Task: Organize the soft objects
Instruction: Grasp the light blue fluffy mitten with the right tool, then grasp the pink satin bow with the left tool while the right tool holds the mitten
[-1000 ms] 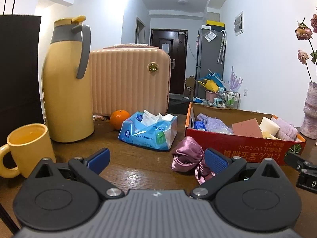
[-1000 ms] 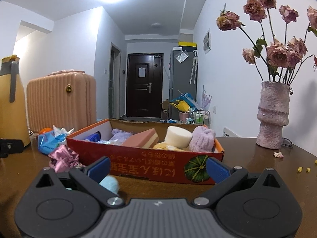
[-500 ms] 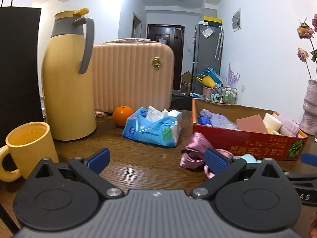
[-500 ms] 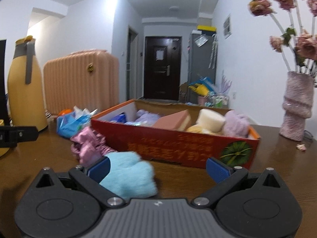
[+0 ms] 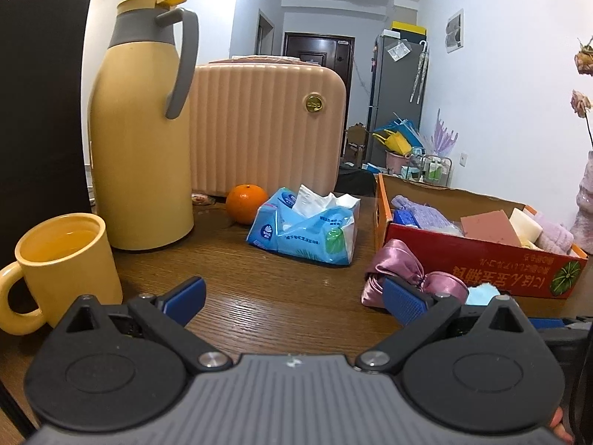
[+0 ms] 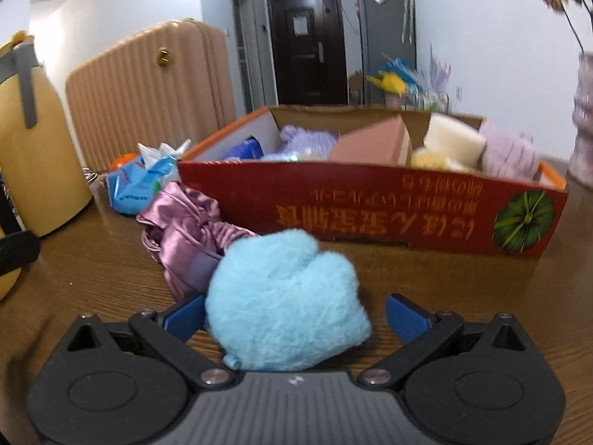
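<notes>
A fluffy light-blue plush [image 6: 285, 300] lies on the wooden table between the fingers of my right gripper [image 6: 294, 313], which stands open around it; the left pad touches it or nearly so. Behind it lies a pink satin cloth bundle [image 6: 185, 222] [image 5: 404, 270], against the red cardboard box [image 6: 370, 204] [image 5: 481, 259] that holds sponges and soft cloths. My left gripper [image 5: 292, 298] is open above bare table, left of the satin bundle. A sliver of the blue plush [image 5: 481, 293] shows past its right finger.
A yellow mug [image 5: 63, 263], tall yellow thermos [image 5: 141, 129], pink case [image 5: 267, 126], orange [image 5: 246, 202] and blue tissue pack [image 5: 307, 226] stand on the left half of the table. A pink vase [image 6: 583, 118] stands right of the box.
My right gripper has swung left and come forward, so the blue plush went from its left edge to between its fingers. The left gripper drifted slightly left.
</notes>
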Available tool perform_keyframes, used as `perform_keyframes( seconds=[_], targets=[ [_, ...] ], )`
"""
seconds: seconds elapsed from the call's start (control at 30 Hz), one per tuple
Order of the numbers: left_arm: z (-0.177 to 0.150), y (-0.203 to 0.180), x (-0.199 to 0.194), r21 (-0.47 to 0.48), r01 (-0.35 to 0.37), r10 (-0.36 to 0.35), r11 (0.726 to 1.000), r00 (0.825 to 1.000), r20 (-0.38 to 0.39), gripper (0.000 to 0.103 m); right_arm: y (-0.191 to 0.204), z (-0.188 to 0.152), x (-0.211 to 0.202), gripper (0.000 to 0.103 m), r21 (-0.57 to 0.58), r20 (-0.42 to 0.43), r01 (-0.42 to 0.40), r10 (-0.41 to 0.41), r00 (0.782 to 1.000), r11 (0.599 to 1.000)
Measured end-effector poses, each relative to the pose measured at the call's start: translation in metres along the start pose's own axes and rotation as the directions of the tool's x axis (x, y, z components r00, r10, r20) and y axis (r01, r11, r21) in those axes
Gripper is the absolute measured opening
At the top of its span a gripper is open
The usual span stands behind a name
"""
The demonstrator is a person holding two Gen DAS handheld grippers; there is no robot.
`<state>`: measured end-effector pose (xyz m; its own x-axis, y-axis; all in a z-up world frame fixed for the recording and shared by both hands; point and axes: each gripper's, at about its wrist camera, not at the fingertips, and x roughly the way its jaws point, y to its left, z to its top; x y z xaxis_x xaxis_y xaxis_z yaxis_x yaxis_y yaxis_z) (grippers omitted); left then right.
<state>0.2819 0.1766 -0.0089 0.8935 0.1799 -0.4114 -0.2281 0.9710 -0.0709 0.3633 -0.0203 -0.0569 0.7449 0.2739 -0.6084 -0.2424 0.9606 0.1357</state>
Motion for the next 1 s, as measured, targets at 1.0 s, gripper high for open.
perform_keyframes(
  seconds=[1.0],
  targets=[
    [-0.003, -0.013, 0.001, 0.038, -0.010, 0.008, 0.999, 1.000, 0.030, 0.103, -0.045, 0.008, -0.028, 0.079, 0.066, 0.132, 0.033, -0.042, 0.990, 0.997]
  ],
)
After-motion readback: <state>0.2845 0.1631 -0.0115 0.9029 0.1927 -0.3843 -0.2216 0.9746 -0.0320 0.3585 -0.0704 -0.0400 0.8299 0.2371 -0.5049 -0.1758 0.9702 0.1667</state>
